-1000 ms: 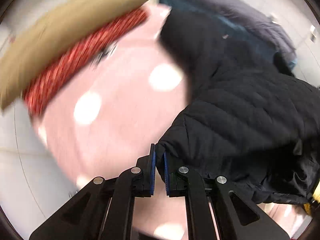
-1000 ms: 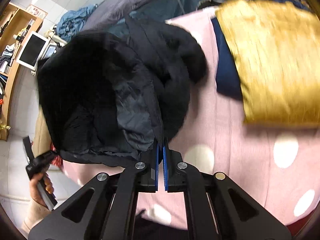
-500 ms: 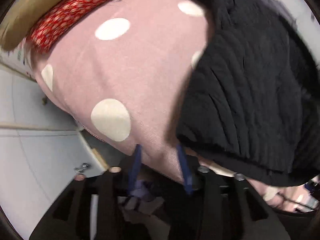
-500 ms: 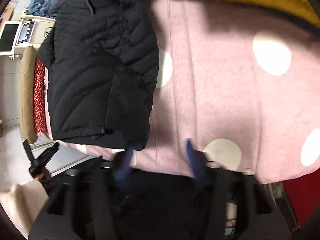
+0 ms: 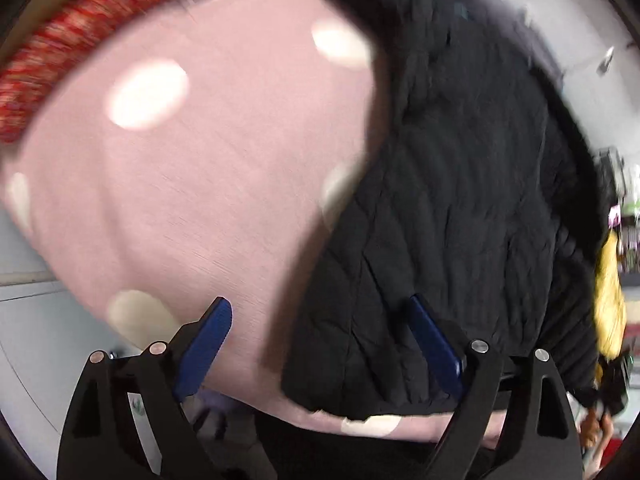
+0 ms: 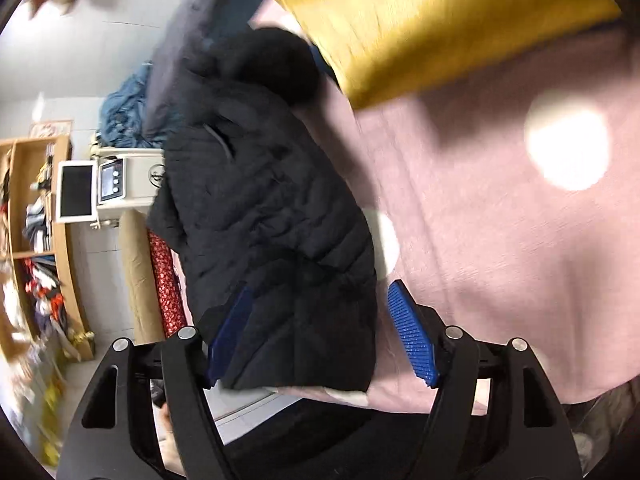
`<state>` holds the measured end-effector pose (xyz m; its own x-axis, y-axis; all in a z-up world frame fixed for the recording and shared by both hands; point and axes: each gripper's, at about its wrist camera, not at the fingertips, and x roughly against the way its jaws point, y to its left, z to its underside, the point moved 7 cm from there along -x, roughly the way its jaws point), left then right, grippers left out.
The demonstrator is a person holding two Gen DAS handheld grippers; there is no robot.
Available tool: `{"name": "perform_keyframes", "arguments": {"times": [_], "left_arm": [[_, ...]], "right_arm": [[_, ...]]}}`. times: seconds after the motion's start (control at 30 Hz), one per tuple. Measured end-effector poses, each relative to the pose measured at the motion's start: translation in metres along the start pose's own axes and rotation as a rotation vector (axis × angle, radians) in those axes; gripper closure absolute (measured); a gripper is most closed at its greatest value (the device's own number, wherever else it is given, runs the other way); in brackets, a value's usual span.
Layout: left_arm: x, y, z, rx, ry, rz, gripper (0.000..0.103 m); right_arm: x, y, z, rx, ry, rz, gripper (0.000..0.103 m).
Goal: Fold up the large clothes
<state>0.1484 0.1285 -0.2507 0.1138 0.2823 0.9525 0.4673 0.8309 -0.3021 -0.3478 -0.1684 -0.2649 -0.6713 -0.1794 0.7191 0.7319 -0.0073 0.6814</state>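
Two claws, both with jaws spread wide and nothing between the blue pads. Left claw (image 5: 320, 344): its left pad sits over the pink polka-dot bedspread (image 5: 192, 184), its right pad over the hem area of the black quilted puffer jacket (image 5: 460, 208); contact with the fabric cannot be told because of blur. Right claw (image 6: 320, 332): its left pad lies against or just over the jacket's lower edge (image 6: 272, 240), its right pad over bare pink bedspread (image 6: 500, 240) just beside the jacket's side.

Jacket lies flat on the bed, quilted outer face up, hem toward the near edge of the bed, fur-trimmed hood end (image 6: 276, 64) away from the claws. In the right wrist view it runs lengthwise along the left part of the bedspread.

Beyond the hood: a mustard-yellow folded fabric (image 6: 420, 16) on the bedspread, and a grey-and-blue heap of clothes (image 6: 176, 80) behind the jacket. Along the bed's far-left edge: a red patterned cloth strip (image 6: 166, 280) beside a tan cushion roll (image 6: 138, 272). The same red strip (image 5: 80, 48) shows at the top left of the left wrist view.

Further out, right wrist view: white appliance with dark screen (image 6: 96, 188), wooden shelf unit (image 6: 36, 216) with assorted items. Both views are motion-blurred.
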Motion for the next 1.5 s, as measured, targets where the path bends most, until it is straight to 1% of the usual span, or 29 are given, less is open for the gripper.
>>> {"name": "perform_keyframes", "arguments": {"times": [0.03, 0.07, 0.1, 0.13, 0.2, 0.23, 0.3, 0.33, 0.37, 0.47, 0.57, 0.63, 0.7, 0.73, 0.8, 0.87, 0.93, 1.0, 1.07, 1.1, 1.17, 1.2, 1.23, 1.27, 1.3, 1.33, 1.4, 1.47, 1.5], "left_arm": [[-0.012, -0.005, 0.003, -0.015, 0.048, 0.016, 0.018], [-0.019, -0.008, 0.004, -0.029, 0.071, 0.018, 0.018], [-0.024, -0.012, 0.008, -0.050, 0.089, 0.022, 0.023], [-0.028, -0.019, 0.013, -0.092, 0.107, 0.022, 0.029], [-0.027, -0.026, 0.017, -0.152, 0.101, -0.005, 0.046], [-0.024, -0.029, 0.019, -0.182, 0.091, -0.011, 0.060], [-0.015, -0.035, 0.021, -0.231, 0.079, 0.004, 0.074], [-0.010, -0.036, 0.021, -0.241, 0.075, 0.013, 0.079], [-0.003, -0.037, 0.020, -0.258, 0.067, 0.035, 0.081], [0.016, -0.038, 0.017, -0.315, 0.047, 0.066, 0.085], [0.030, -0.037, 0.010, -0.343, 0.038, 0.081, 0.086], [0.024, -0.034, 0.005, -0.359, 0.040, 0.065, 0.086], [0.012, -0.028, 0.007, -0.394, 0.050, 0.026, 0.086], [0.004, -0.025, 0.007, -0.410, 0.061, 0.002, 0.086], [-0.022, -0.018, 0.010, -0.396, 0.110, -0.040, 0.085], [-0.035, -0.019, 0.006, -0.386, 0.119, -0.062, 0.079], [-0.040, -0.025, 0.002, -0.411, 0.125, -0.075, 0.074], [-0.042, -0.031, -0.001, -0.455, 0.129, -0.085, 0.070], [-0.045, -0.037, -0.005, -0.502, 0.132, -0.103, 0.060], [-0.045, -0.039, -0.007, -0.508, 0.134, -0.104, 0.054], [-0.041, -0.037, -0.016, -0.493, 0.134, -0.102, 0.046], [-0.039, -0.036, -0.021, -0.480, 0.136, -0.087, 0.045], [-0.037, -0.035, -0.024, -0.467, 0.140, -0.071, 0.045], [-0.038, -0.035, -0.026, -0.458, 0.140, -0.066, 0.045], [-0.040, -0.035, -0.028, -0.447, 0.142, -0.065, 0.045], [-0.041, -0.035, -0.029, -0.439, 0.143, -0.065, 0.046], [-0.044, -0.038, -0.032, -0.424, 0.132, -0.054, 0.048], [-0.049, -0.046, -0.030, -0.425, 0.117, -0.058, 0.054], [-0.050, -0.050, -0.030, -0.420, 0.110, -0.070, 0.057]], "right_arm": [[-0.019, -0.002, 0.003, -0.034, 0.051, -0.021, 0.033], [-0.031, -0.004, 0.007, -0.060, 0.086, -0.022, 0.032], [-0.044, -0.007, 0.014, -0.083, 0.129, -0.011, 0.029], [-0.060, -0.010, 0.024, -0.104, 0.187, 0.010, 0.021], [-0.074, -0.013, 0.038, -0.132, 0.218, 0.028, 0.021], [-0.075, -0.009, 0.043, -0.105, 0.200, 0.034, 0.022], [-0.072, 0.005, 0.050, 0.007, 0.170, 0.049, 0.049], [-0.068, 0.013, 0.055, 0.091, 0.156, 0.092, 0.074], [-0.066, 0.017, 0.058, 0.137, 0.149, 0.126, 0.086], [-0.050, 0.025, 0.060, 0.246, 0.107, 0.219, 0.093], [-0.028, 0.024, 0.063, 0.264, 0.077, 0.265, 0.095], [-0.022, 0.017, 0.070, 0.259, 0.075, 0.300, 0.096], [-0.023, 0.002, 0.074, 0.229, 0.095, 0.334, 0.096], [-0.028, -0.006, 0.078, 0.206, 0.106, 0.360, 0.096], [-0.042, -0.016, 0.079, 0.183, 0.111, 0.422, 0.096], [-0.052, -0.013, 0.082, 0.186, 0.103, 0.469, 0.096], [-0.058, -0.006, 0.082, 0.179, 0.089, 0.511, 0.094], [-0.061, -0.002, 0.084, 0.161, 0.078, 0.536, 0.083], [-0.056, -0.004, 0.087, 0.141, 0.062, 0.554, 0.061], [-0.053, -0.004, 0.088, 0.133, 0.055, 0.572, 0.058], [-0.042, -0.003, 0.087, 0.118, 0.033, 0.591, 0.057], [-0.037, 0.001, 0.086, 0.111, 0.015, 0.581, 0.056], [-0.030, 0.007, 0.080, 0.102, -0.011, 0.544, 0.049], [-0.028, 0.012, 0.076, 0.093, -0.030, 0.512, 0.036], [-0.026, 0.017, 0.070, 0.079, -0.048, 0.472, 0.032], [-0.027, 0.019, 0.065, 0.065, -0.051, 0.444, 0.031], [-0.040, 0.023, 0.054, 0.023, 0.014, 0.356, 0.031], [-0.055, 0.021, 0.046, 0.029, 0.058, 0.332, 0.031], [-0.062, 0.019, 0.042, 0.050, 0.070, 0.350, 0.031]]}}
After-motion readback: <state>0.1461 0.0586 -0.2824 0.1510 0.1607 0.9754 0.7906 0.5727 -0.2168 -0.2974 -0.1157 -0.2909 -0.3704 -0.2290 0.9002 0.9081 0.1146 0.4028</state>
